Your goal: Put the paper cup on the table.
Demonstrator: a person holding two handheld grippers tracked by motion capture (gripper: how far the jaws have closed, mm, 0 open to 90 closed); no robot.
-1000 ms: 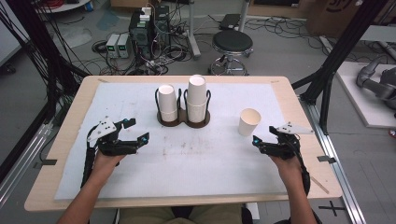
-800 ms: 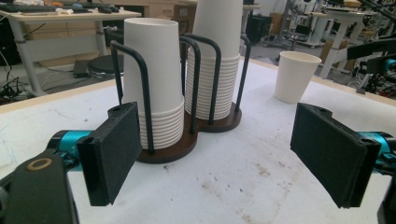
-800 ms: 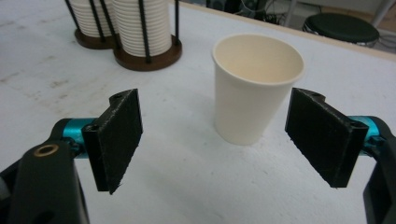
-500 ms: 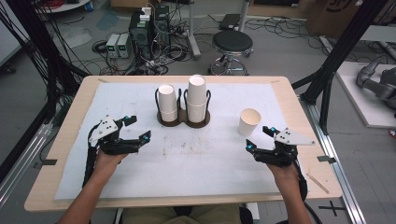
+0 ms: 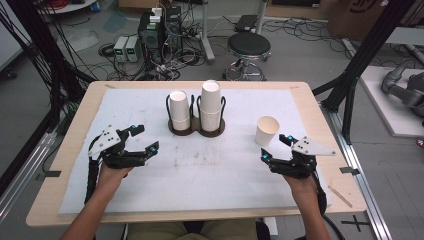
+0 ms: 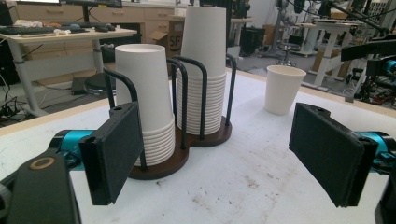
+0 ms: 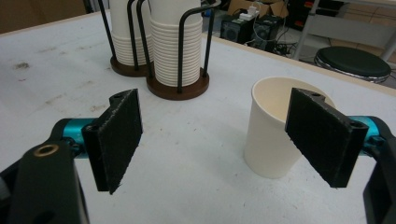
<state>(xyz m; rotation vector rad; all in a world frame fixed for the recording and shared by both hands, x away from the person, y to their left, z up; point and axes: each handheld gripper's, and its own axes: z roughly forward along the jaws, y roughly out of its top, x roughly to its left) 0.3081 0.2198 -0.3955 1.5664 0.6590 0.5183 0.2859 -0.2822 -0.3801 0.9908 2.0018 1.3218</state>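
White paper cup (image 5: 267, 130) beside right tool (image 5: 276, 148)

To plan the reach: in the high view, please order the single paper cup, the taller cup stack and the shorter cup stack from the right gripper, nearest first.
From the right gripper:
1. Single paper cup, just beyond it.
2. Taller cup stack, holder's right side.
3. Shorter cup stack, holder's left side.

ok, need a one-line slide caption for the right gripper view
Right claw open, empty, beside a single upright paper cup, with two stacks of cups in a wire holder behind.
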